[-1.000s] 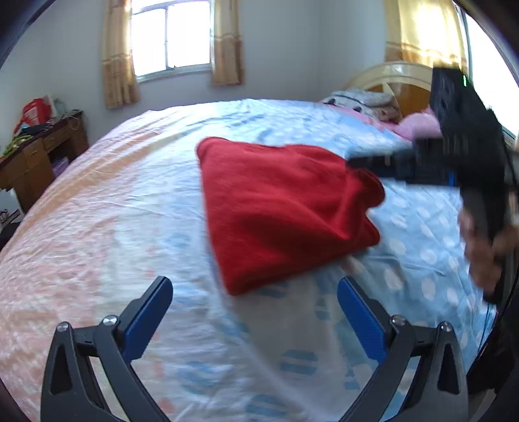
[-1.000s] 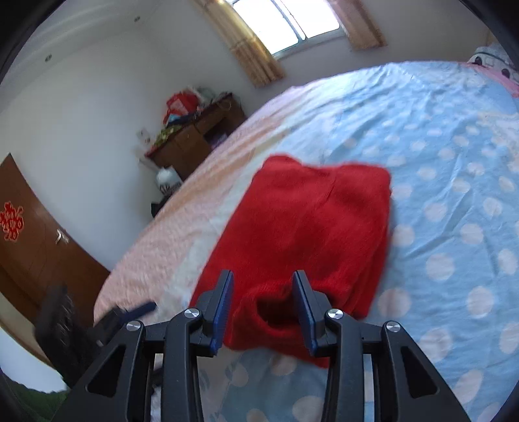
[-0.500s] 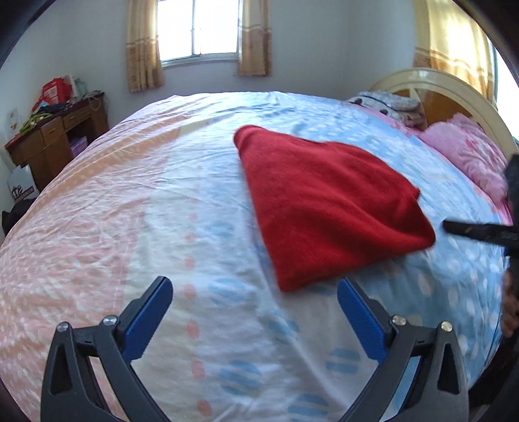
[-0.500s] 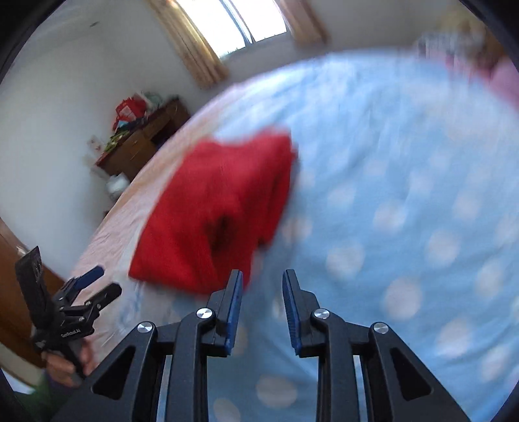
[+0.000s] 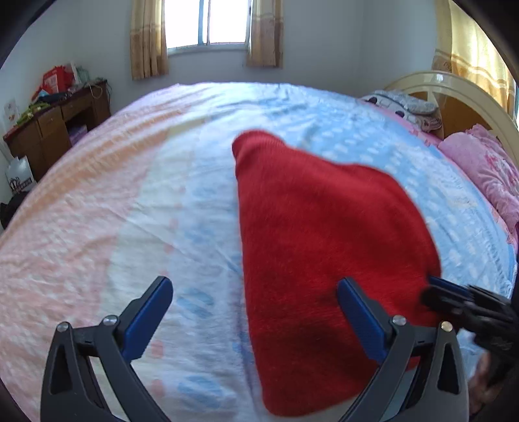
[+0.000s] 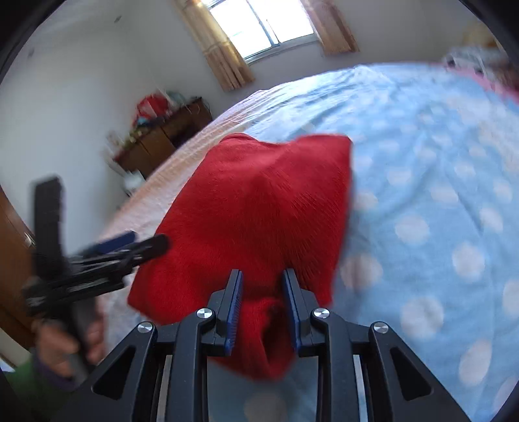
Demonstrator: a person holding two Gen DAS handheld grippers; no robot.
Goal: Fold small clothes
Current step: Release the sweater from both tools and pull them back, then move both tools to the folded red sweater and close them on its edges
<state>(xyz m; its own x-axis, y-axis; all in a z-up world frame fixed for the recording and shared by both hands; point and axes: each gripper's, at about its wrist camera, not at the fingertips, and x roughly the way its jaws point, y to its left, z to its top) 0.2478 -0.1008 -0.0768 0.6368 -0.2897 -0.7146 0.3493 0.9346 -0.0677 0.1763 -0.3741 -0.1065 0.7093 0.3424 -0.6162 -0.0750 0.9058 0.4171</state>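
Two grippers work over one red knitted garment (image 5: pixel 324 246) lying folded on the bed (image 5: pixel 129 211), whose cover runs from pink-orange on one side to pale blue with white dots on the other. The left gripper (image 5: pixel 256 311) hangs low over the bed with its blue-padded fingers (image 5: pixel 147 316) spread wide and nothing between them; its right finger shows in front of the garment's near part, while the left one is over bare cover. The right gripper (image 6: pixel 262 306) has its fingers drawn close together with a bunched fold of the garment's near edge between them, so it appears to be pinching the cloth, though motion blur keeps the contact from being certain. In the right wrist view the left gripper's fingertips reach the garment's left edge, and the hand (image 6: pixel 61 344) holding it is visible below. Beyond the bed stand a wooden desk (image 5: pixel 52 126) piled with clutter, a curtained window (image 5: pixel 207 22), a cream headboard (image 5: pixel 454 94) and a pink pillow (image 5: pixel 489 168).
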